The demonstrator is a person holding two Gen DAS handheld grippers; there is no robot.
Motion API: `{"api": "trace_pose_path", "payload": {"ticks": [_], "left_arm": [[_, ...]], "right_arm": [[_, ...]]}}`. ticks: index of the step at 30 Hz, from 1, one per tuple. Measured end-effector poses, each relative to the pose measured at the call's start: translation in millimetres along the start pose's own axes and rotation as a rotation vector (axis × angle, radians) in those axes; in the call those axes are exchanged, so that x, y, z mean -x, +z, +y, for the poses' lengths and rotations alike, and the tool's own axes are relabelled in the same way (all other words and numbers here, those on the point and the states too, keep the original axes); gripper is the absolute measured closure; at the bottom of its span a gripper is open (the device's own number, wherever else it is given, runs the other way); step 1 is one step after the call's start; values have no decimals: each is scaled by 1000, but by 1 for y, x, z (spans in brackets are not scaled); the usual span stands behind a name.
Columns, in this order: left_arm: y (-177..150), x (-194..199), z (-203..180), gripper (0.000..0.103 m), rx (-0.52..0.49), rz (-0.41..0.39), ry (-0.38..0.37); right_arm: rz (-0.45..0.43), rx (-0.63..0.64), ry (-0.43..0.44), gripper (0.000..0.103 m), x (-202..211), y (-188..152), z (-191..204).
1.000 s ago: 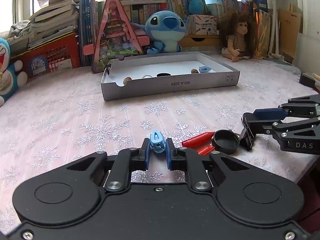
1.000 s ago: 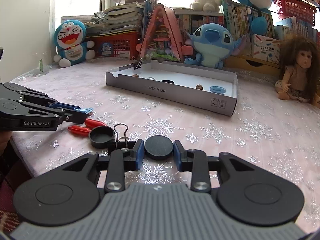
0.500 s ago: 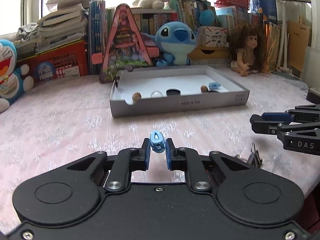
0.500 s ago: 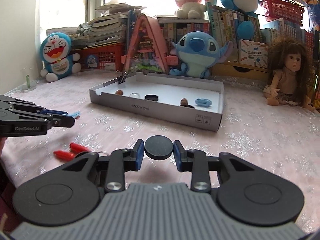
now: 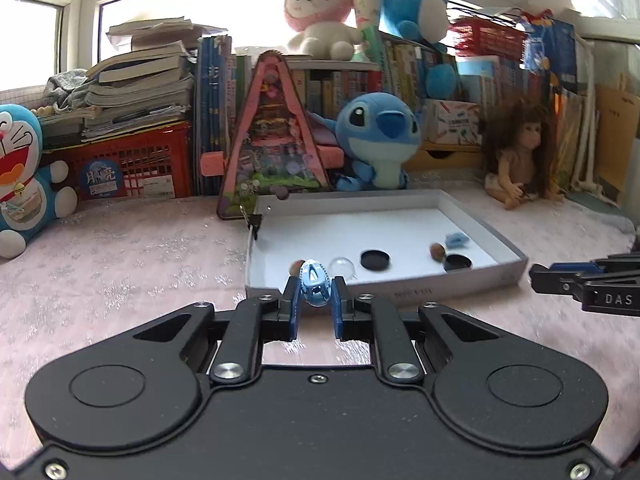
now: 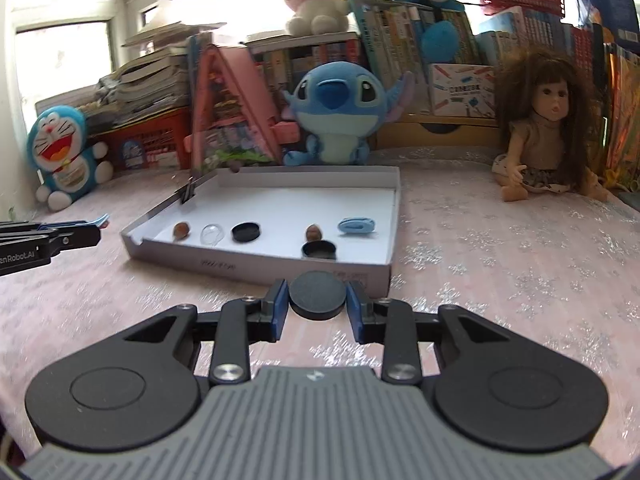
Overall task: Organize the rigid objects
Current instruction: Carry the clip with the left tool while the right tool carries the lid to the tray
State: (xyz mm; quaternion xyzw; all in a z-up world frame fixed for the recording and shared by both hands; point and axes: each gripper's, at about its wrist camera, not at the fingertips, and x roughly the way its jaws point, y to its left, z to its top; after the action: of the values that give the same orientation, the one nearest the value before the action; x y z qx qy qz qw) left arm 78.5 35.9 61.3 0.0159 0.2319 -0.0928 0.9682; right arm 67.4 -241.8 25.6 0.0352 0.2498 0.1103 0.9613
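Note:
My left gripper (image 5: 315,294) is shut on a small blue hair clip (image 5: 315,283), held just before the near wall of the shallow grey box (image 5: 400,288). My right gripper (image 6: 317,298) is shut on a black round lid (image 6: 317,295), close to the box's near wall (image 6: 256,266). Inside the box lie two brown nuts (image 6: 182,231), a clear dome (image 6: 212,234), a black lid (image 6: 246,231), a black cap (image 6: 319,249) and a blue clip (image 6: 356,225). Each gripper shows in the other's view: the right one (image 5: 540,278), the left one (image 6: 96,226).
A binder clip (image 6: 188,192) grips the box's far left corner. Behind the box stand a pink triangular toy (image 5: 276,136), a Stitch plush (image 5: 378,140), a doll (image 6: 548,132), a Doraemon plush (image 5: 24,184), a red crate (image 5: 132,168) and books. A pink snowflake cloth (image 6: 500,264) covers the table.
Both grippers rose and moved forward toward the box, still holding their objects. The red pieces, black cup and binder clip on the cloth dropped out of view.

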Motion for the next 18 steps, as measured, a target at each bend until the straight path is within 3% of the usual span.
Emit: {"api": "trace_pose_path", "payload": {"ticks": [18], "left_arm": [[49,-82,17,89,28,35,-22]], "right_arm": [[74,-113,-4,67,-53,50,-24]]}}
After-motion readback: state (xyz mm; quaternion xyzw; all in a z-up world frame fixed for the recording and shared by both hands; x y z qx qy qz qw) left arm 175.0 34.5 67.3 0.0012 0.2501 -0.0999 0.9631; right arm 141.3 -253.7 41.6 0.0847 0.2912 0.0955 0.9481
